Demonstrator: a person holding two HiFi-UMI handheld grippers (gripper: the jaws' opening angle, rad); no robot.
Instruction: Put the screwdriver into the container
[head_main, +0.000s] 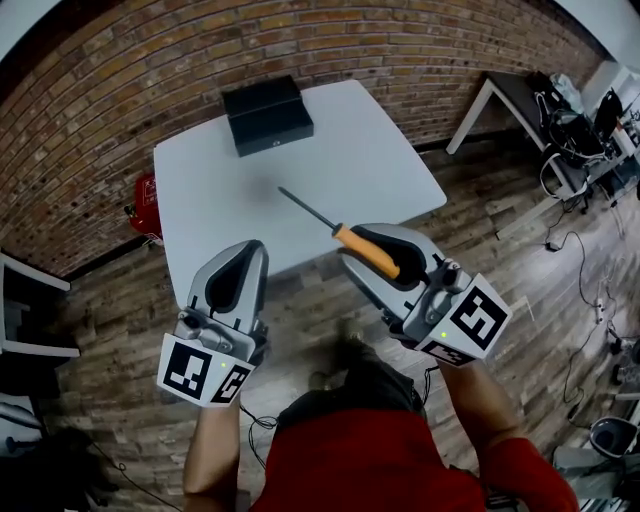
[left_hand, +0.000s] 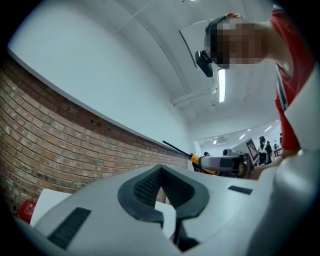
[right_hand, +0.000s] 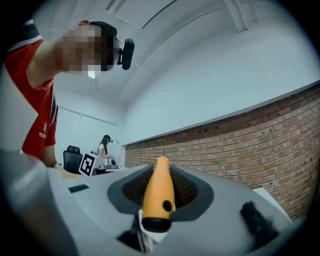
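The screwdriver (head_main: 365, 250) has an orange handle and a thin dark shaft that points up and left over the white table (head_main: 330, 140). My right gripper (head_main: 372, 245) is shut on its handle (right_hand: 159, 192), just off the table's near edge. The black container (head_main: 265, 115), a box, sits at the table's far edge, well beyond the shaft's tip. My left gripper (head_main: 248, 250) hangs to the left, in front of the table, shut with nothing in it (left_hand: 161, 167). The left gripper view shows the held screwdriver (left_hand: 202, 161) off to the right.
A brick wall (head_main: 120, 100) runs behind the table. A red object (head_main: 145, 205) stands on the wood floor at the table's left. Another desk (head_main: 515, 95) with cables and gear stands at the right. A person (right_hand: 105, 145) stands far off in the room.
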